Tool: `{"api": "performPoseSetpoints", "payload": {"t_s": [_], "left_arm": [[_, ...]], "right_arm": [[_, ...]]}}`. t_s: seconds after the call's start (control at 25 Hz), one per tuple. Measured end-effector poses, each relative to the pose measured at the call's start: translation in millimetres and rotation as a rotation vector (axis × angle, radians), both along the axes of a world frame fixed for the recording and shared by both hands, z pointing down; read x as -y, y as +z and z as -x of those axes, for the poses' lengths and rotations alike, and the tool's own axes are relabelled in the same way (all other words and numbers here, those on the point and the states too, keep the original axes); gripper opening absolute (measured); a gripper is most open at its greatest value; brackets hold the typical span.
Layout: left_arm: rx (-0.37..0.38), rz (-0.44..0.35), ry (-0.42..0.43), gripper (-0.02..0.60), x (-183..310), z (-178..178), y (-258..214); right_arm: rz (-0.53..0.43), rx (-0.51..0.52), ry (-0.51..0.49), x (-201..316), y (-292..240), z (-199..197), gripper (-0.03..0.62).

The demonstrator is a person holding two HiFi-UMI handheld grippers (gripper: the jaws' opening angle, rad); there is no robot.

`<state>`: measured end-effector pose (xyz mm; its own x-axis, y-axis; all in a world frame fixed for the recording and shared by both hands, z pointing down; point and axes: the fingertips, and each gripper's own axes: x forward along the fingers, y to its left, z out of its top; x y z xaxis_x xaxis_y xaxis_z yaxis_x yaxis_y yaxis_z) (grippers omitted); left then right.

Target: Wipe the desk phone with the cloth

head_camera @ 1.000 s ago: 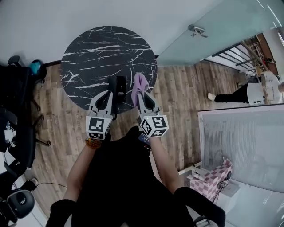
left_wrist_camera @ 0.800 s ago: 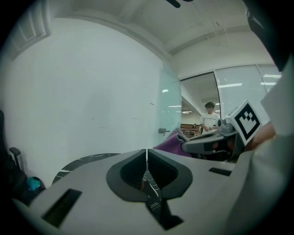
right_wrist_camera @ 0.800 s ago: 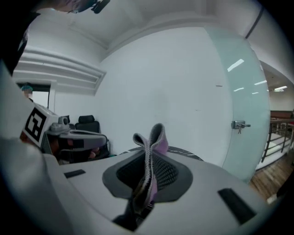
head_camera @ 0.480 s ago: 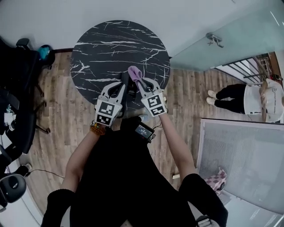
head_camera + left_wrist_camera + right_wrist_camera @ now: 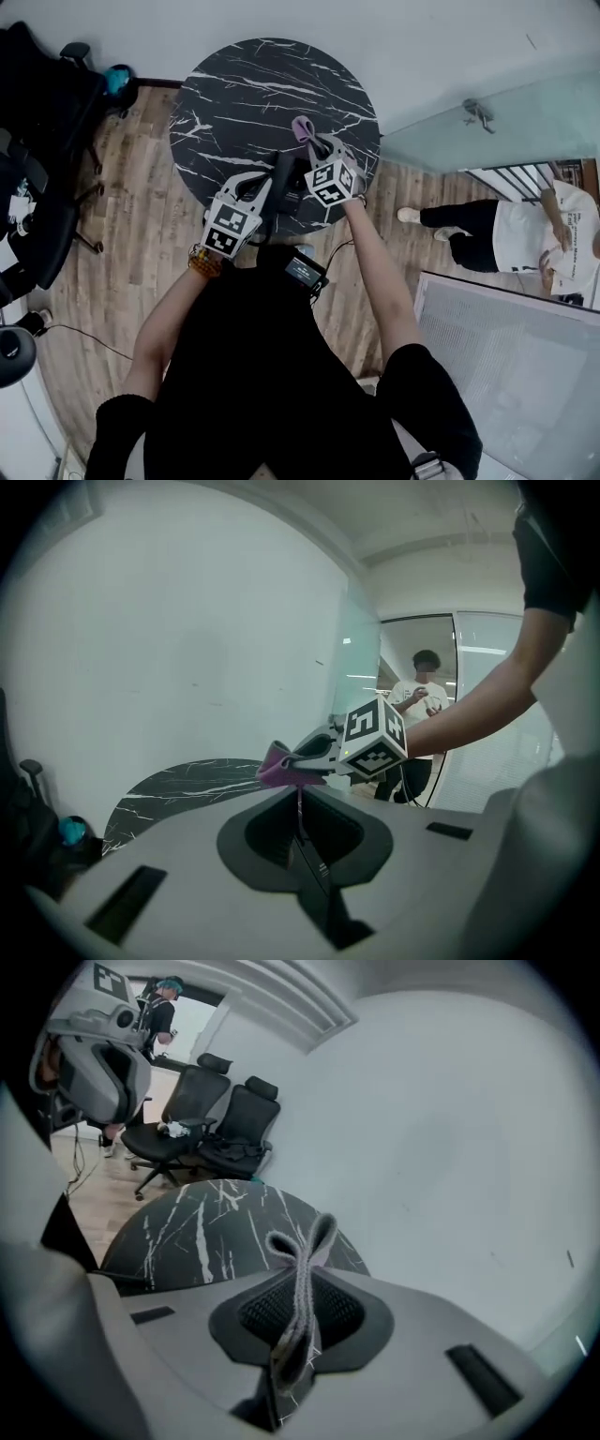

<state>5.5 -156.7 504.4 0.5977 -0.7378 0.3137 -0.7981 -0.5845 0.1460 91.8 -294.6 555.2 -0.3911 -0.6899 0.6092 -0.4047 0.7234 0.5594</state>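
One black phone (image 5: 285, 180) shows as a dark slab over the near part of the round black marble table (image 5: 244, 84), between the two grippers; whether it rests on the top or is lifted off it I cannot tell. The left gripper (image 5: 270, 178) has its jaws closed on a thin dark edge, which looks to be that phone seen end-on (the left gripper view shows no gap between the jaws beyond that edge). Just to its right, the right gripper (image 5: 315, 146) pinches a purple cloth (image 5: 301, 127) between closed jaws, and the cloth's folded loops stick up past the tips and hang above the table, slightly farther out than the phone. In the left gripper view the cloth pokes out beside the right gripper's marker cube (image 5: 375, 738). The person's bare forearms (image 5: 375, 272) reach forward from dark sleeves, with a bracelet (image 5: 199, 262) on the left wrist. Black office chairs (image 5: 202, 1119) stand on the wood floor (image 5: 122, 234) left of the table, and another person (image 5: 506, 225) in a white shirt stands off to the right beside a glass partition (image 5: 487, 122).
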Motion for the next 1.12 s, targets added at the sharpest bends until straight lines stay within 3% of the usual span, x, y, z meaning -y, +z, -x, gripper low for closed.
{"api": "performPoseSetpoints", "payload": {"t_s": [0.12,0.4,0.72,1.12], "left_arm": [[0.000,0.008,-0.025,0.023,0,9,2],[-0.002,0.012,-0.037,0.023,1,13,6],[0.001,0.016,-0.008,0.023,-4,4,6],[-0.002,0.029,-0.037,0.023,-8,17,7]], "right_arm": [[-0.014,0.006,0.014,4,14,2,0.058],[0.181,-0.036,-0.042,-37,95,20,0.058],[0.231,-0.207,-0.110,-56,130,25,0.058],[0.309,-0.175,-0.027,-56,143,31,0.057]]}}
